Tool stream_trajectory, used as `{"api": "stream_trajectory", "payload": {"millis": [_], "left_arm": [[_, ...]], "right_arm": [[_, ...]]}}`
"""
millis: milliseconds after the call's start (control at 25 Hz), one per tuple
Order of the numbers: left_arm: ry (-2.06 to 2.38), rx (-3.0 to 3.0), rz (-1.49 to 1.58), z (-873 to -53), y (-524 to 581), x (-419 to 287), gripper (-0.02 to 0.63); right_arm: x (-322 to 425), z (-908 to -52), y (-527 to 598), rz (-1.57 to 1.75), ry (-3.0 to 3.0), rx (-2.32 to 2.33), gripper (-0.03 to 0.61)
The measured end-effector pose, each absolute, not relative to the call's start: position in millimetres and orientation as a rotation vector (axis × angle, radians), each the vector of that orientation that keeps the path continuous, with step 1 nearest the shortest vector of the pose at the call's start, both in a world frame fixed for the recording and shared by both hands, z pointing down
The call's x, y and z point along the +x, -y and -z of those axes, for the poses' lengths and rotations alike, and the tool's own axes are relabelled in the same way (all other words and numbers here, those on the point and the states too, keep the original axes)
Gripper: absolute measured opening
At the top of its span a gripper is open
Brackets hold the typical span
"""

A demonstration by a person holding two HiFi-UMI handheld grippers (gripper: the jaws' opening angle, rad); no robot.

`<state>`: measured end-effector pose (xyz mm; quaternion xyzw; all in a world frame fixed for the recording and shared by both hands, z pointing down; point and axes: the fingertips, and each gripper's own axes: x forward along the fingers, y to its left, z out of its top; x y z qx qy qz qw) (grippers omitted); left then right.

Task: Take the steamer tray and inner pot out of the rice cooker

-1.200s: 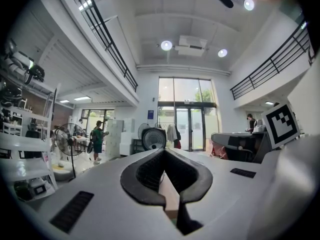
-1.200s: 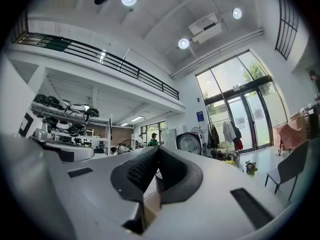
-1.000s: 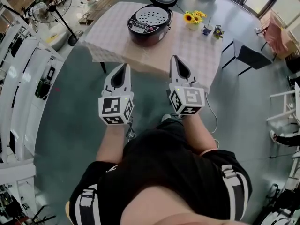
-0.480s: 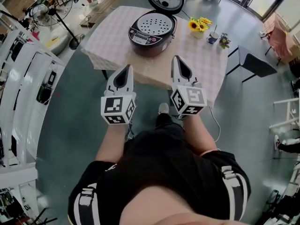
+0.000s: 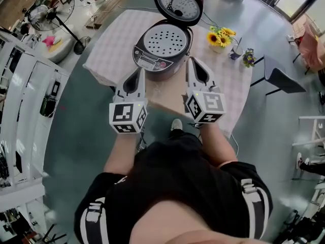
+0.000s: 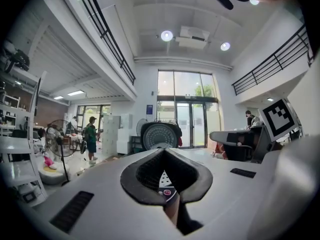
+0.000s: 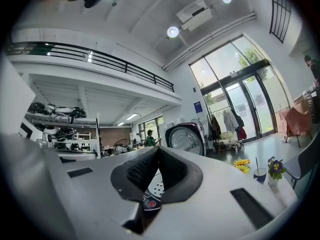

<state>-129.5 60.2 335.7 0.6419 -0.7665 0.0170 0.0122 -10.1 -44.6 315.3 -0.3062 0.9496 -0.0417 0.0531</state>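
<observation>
Rice cooker (image 5: pixel 161 52): dark maroon, round body, standing on the checked-cloth counter (image 5: pixel 109 50) towards its near edge, control panel facing the person. Lid (image 5: pixel 179 4) stands open at the far side, its silver inner face showing. Steamer tray (image 5: pixel 165 38): pale perforated disc, seated flat in the cooker's mouth and filling it. The inner pot is under the tray and cannot be made out.

Right of the cooker on the counter: sunflowers (image 5: pixel 219 37), then a cup (image 5: pixel 234 52).

Left tongs (image 5: pixel 138 71): closed, nothing between them, tip just beside the cooker's front left. Right tongs (image 5: pixel 192 61): closed, nothing held, tip just beside the cooker's front right. Both gripper views show the jaw tips met, with the cooker's panel and perforated tray visible through the gap behind the tips. Neither touches the cooker.

Change from the earlier frames: both tongs were then over the floor, short of the counter edge, with the cooker well ahead. Now their tips are over the counter's near edge, flanking the cooker. Jaws were closed then too. Tray and lid unchanged.
</observation>
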Motion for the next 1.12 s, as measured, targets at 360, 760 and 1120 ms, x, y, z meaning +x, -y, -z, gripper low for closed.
{"api": "stream_trajectory", "payload": {"millis": [360,760,1120], "left_arm": [[2.364,2.015,-0.081,-330.1,46.0,-147.9,0.003],[2.327,2.025,-0.116,-331.2,86.4,-152.2,0.003],[2.264,2.159,-0.118,-322.6,106.8,-174.5,0.003]], "right_arm": [[-28.9,-319.3,141.6,0.133,-2.924,-0.937,-0.002],[-19.1,-323.5,182.2,0.152,-2.915,-1.002,-0.002],[-41.2,-317.4,188.3,0.111,-2.858,-1.099,-0.002]]}}
